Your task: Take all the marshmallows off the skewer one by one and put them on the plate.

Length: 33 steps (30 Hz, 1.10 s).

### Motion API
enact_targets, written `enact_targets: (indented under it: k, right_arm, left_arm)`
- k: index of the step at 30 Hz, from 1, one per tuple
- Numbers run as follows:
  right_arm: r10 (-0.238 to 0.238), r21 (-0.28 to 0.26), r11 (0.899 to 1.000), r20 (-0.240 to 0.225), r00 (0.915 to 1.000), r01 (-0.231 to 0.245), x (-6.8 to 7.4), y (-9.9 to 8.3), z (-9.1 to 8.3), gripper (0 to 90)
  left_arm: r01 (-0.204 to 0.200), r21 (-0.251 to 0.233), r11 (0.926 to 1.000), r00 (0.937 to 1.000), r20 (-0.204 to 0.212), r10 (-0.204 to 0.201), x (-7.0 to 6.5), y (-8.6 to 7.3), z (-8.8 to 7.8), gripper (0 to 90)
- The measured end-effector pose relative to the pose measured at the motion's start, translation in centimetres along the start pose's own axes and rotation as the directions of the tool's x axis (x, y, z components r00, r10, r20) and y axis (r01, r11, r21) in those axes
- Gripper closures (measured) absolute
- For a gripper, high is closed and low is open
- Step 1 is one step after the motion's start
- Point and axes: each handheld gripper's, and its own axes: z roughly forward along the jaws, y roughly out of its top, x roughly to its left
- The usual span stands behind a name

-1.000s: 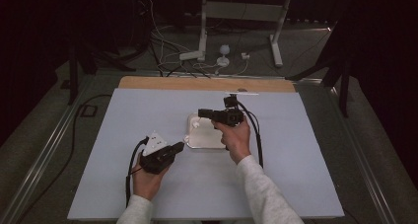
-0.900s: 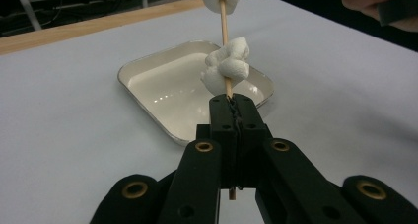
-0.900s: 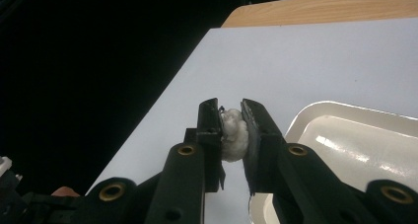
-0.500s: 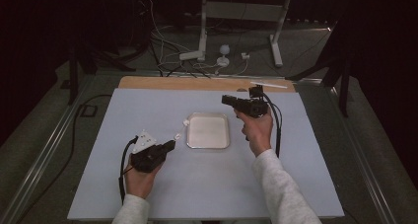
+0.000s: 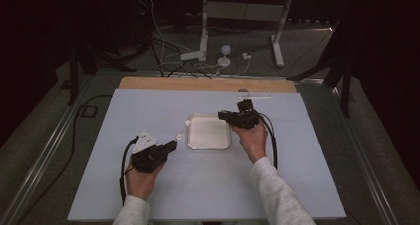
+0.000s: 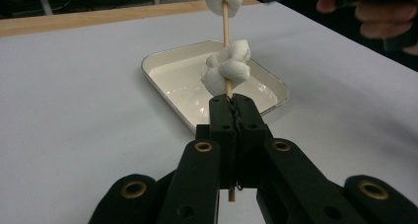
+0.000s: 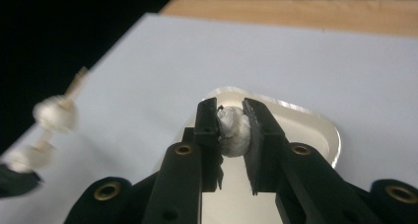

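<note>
No writing, label, brand, number or sign can be read anywhere: the white counter (image 5: 148, 116), the pale tray (image 5: 208, 134) on it and the black tongs carry no legible marks, and the dim background beyond gives no lettering either.

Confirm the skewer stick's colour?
Pale tan wood, the skewer; the left gripper view shows it best.
</note>
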Motion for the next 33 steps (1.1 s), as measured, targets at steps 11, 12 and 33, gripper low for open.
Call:
enact_targets:
  k: [11, 12, 33]
  right_arm:
    - [-0.015, 0.068, 0.998, 0.068, 0.9976, 0.011, -1.0, -2.0, 2.2, 47.5]
    - [-0.022, 0.071, 0.997, 0.075, 0.9969, 0.017, -1.1, -2.0, 2.2, 43.7]
    - [-0.012, 0.025, 1.000, -0.151, 0.9885, 0.016, 3.2, -1.0, 0.7, 14.9]
  left_arm:
    - [0.001, 0.008, 1.0000, 1.0000, 0.007, -0.001, 0.0, -0.1, 0.3, 89.9]
    - [0.003, 0.009, 1.0000, 1.0000, 0.007, -0.003, 0.0, -0.1, 0.3, 89.9]
    - [-0.007, 0.010, 0.9999, 0.9999, 0.009, 0.007, -0.4, -0.1, 0.6, 89.8]
